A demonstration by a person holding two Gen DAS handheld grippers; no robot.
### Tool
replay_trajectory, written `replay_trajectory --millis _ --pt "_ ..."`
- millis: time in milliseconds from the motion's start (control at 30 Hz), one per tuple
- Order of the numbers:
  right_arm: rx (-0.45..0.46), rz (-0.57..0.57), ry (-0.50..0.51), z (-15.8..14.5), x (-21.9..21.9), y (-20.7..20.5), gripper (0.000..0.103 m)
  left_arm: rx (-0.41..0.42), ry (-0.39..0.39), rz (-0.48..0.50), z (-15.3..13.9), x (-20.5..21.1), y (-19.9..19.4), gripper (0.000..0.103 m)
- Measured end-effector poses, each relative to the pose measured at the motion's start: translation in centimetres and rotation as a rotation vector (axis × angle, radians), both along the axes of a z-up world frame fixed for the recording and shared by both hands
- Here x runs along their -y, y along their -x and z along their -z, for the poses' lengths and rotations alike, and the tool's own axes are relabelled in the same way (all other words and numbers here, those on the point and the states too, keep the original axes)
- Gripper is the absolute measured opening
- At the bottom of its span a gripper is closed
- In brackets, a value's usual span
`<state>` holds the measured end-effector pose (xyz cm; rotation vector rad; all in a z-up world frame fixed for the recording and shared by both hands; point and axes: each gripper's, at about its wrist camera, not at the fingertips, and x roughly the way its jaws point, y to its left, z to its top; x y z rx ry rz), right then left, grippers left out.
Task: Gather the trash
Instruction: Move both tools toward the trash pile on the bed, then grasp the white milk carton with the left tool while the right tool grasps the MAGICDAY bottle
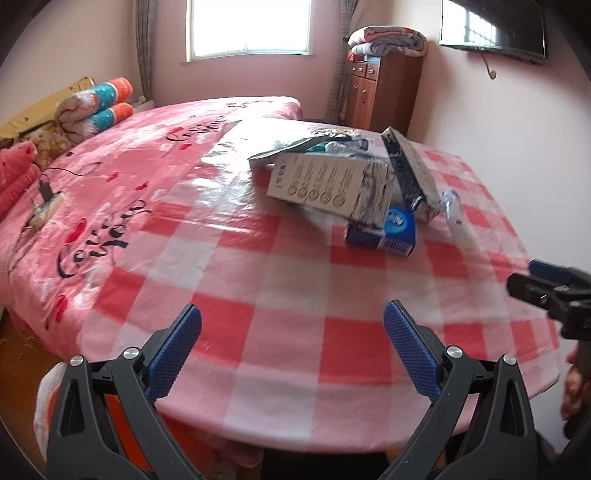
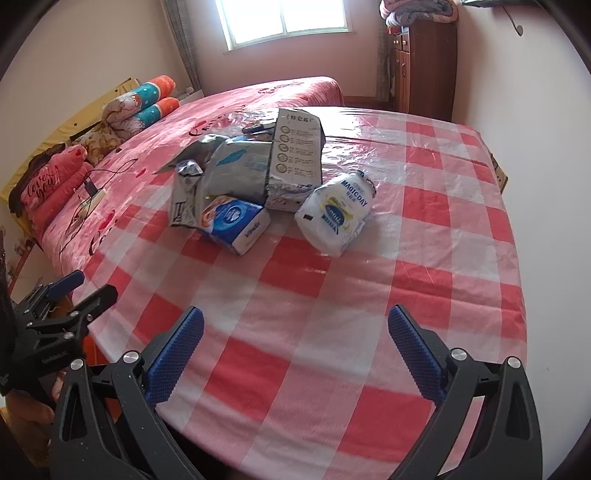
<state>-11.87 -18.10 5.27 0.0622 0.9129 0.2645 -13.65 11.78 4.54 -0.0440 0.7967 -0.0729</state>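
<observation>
Trash: a heap of crumpled grey plastic mailer bags (image 2: 207,173), a torn printed cardboard carton (image 2: 295,155), a blue tissue pack (image 2: 236,221) and a white plastic pouch (image 2: 338,214), mid-tabletop (image 2: 369,314) on glossy checked cover. Left tongs (image 1: 291,350) and right tongs (image 2: 295,354) both gape, empty, near edge. Risk: slick film lets pouch skid; tugging one bag topples the leaning carton.

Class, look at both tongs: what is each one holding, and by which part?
Nothing is held. The left tongs and right tongs are both open over the red-and-white checked tablecloth.

Pink bed (image 1: 155,155), bright window (image 1: 249,27) (daylight pouring in), wooden cabinet (image 1: 384,92), pale walls
</observation>
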Motion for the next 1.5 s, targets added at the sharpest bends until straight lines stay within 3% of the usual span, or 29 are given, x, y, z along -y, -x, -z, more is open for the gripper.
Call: replay_trajectory --millis 167,400,600,833,933,1233,1300,1367,1500 --pt "-0.034 0.022 -0.054 0.7 1.0 -2.0 0.099 -0.008 0.115 0.049 -0.6 0.3 -2.0 0.099" --pt "-0.062 0.056 -0.122 1.3 2.6 -4.6 0.099 -0.068 0.349 0.068 -0.7 0.3 -5.9 0.099" --pt "-0.053 0.069 -0.138 1.5 3.5 -6.1 0.099 -0.144 0.597 -0.021 0.3 -1.2 -9.9 0.099" --pt "-0.068 0.067 -0.217 1.7 3.8 -7.9 0.099 -0.218 0.776 -0.124 2.3 -2.9 -13.6 0.099" --pt "-0.069 0.086 -0.273 1.7 4.3 -8.8 0.099 -0.235 0.81 -0.145 3.0 -3.0 -14.8 0.099" --pt "-0.113 0.11 -0.403 2.8 5.1 -11.3 0.098 -0.259 0.816 -0.146 4.2 -1.8 -17.3 0.098" --pt "-0.12 0.118 -0.412 3.1 5.2 -11.8 0.098 -0.263 0.824 -0.141 4.5 -1.7 -17.5 0.094" --pt "-0.125 0.125 -0.406 3.4 5.2 -12.0 0.097 -0.269 0.825 -0.141 4.7 -1.8 -17.5 0.084" --pt "-0.127 0.126 -0.388 3.8 4.9 -12.1 0.093 -0.26 0.835 -0.141 4.9 -1.7 -17.5 0.081"
